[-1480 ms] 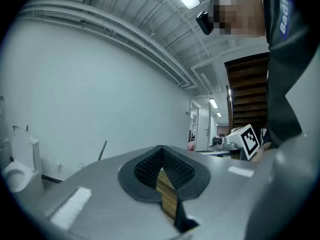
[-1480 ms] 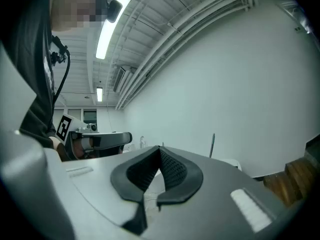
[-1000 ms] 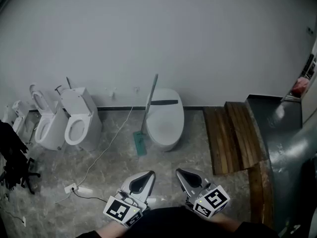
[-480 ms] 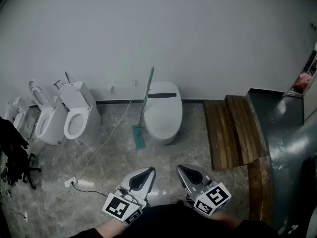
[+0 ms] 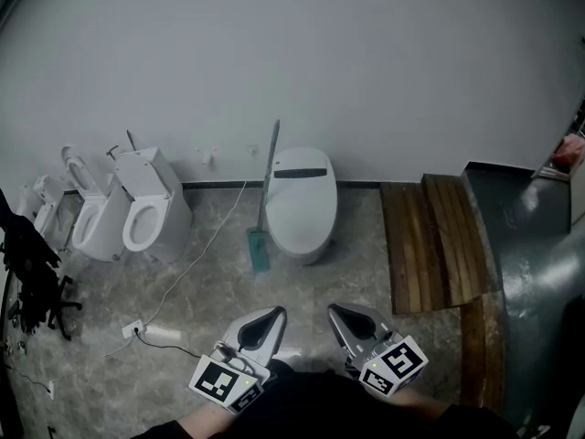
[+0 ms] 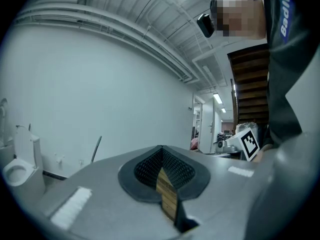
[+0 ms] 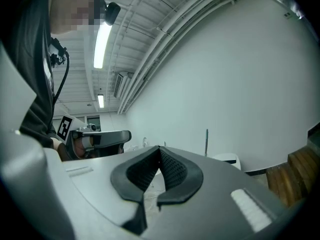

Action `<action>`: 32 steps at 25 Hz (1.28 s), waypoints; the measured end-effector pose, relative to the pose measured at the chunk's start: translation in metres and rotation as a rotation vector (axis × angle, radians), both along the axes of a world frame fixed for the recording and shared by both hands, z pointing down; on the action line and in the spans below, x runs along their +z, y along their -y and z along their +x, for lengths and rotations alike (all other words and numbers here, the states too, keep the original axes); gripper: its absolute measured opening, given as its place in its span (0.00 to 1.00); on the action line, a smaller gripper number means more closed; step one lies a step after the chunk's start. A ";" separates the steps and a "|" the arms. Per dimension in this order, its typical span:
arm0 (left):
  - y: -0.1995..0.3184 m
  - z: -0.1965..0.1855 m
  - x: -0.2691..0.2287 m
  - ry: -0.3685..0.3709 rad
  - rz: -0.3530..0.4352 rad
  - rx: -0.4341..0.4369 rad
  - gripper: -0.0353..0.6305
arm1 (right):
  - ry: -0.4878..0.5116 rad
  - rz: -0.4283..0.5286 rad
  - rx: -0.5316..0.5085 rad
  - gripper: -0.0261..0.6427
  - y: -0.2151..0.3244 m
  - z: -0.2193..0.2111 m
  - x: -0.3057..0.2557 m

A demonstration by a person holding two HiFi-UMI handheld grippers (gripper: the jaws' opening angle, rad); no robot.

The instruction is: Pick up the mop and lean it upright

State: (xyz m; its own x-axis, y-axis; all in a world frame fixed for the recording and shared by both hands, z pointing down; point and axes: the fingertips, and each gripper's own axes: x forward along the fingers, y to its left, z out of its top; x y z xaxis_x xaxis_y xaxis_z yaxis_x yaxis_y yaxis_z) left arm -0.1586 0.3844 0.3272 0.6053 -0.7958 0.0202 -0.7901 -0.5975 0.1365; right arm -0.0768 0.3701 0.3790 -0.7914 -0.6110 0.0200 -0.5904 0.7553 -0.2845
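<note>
My left tool & right tool: jaws together on both, nothing btwn them, held low over the floor. Mop is well ahead, head on the floor, handle up toward the wall, just beside the white toilet.

dim, cool, even light from ceiling tube lamps; soft shadows on the floor. both gripper views bulge fisheye, black vignette at corners. near metal blurred. faint glare on the grey ramp.
</note>
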 end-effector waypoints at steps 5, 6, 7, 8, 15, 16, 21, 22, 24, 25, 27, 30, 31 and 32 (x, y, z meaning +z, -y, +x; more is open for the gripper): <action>0.017 0.007 -0.002 -0.015 0.005 0.006 0.08 | 0.020 -0.021 0.013 0.05 0.015 0.006 0.007; 0.022 0.006 0.000 -0.015 0.004 0.006 0.08 | 0.024 -0.025 0.020 0.05 0.018 0.007 0.008; 0.026 0.005 0.006 -0.011 0.000 0.007 0.08 | 0.021 -0.023 0.025 0.05 0.023 0.007 0.010; 0.032 0.004 0.012 -0.005 -0.005 0.010 0.08 | 0.012 -0.020 0.031 0.05 0.029 0.008 0.012; 0.104 -0.017 0.027 -0.016 -0.016 0.062 0.08 | -0.025 -0.024 0.079 0.05 0.094 -0.012 0.025; 0.118 -0.023 0.027 -0.020 -0.014 0.069 0.08 | -0.031 -0.023 0.085 0.05 0.107 -0.018 0.024; 0.193 -0.063 0.025 -0.037 -0.022 0.095 0.08 | -0.054 -0.012 0.115 0.05 0.174 -0.055 0.015; 0.206 -0.072 0.025 -0.038 -0.028 0.099 0.08 | -0.051 -0.017 0.126 0.05 0.187 -0.062 0.015; 0.233 -0.090 0.026 -0.046 -0.035 0.110 0.08 | -0.053 -0.029 0.147 0.05 0.212 -0.076 0.015; 0.246 -0.099 0.028 -0.051 -0.039 0.115 0.08 | -0.058 -0.032 0.156 0.05 0.224 -0.082 0.015; 0.272 -0.115 0.031 -0.061 -0.050 0.122 0.08 | -0.062 -0.043 0.172 0.05 0.248 -0.095 0.014; 0.305 -0.136 0.031 -0.089 -0.056 0.136 0.08 | -0.078 -0.054 0.188 0.05 0.275 -0.116 0.013; 0.313 -0.142 0.034 -0.090 -0.057 0.139 0.08 | -0.086 -0.058 0.193 0.05 0.282 -0.121 0.013; 0.321 -0.147 0.037 -0.090 -0.059 0.142 0.08 | -0.096 -0.064 0.197 0.05 0.287 -0.124 0.014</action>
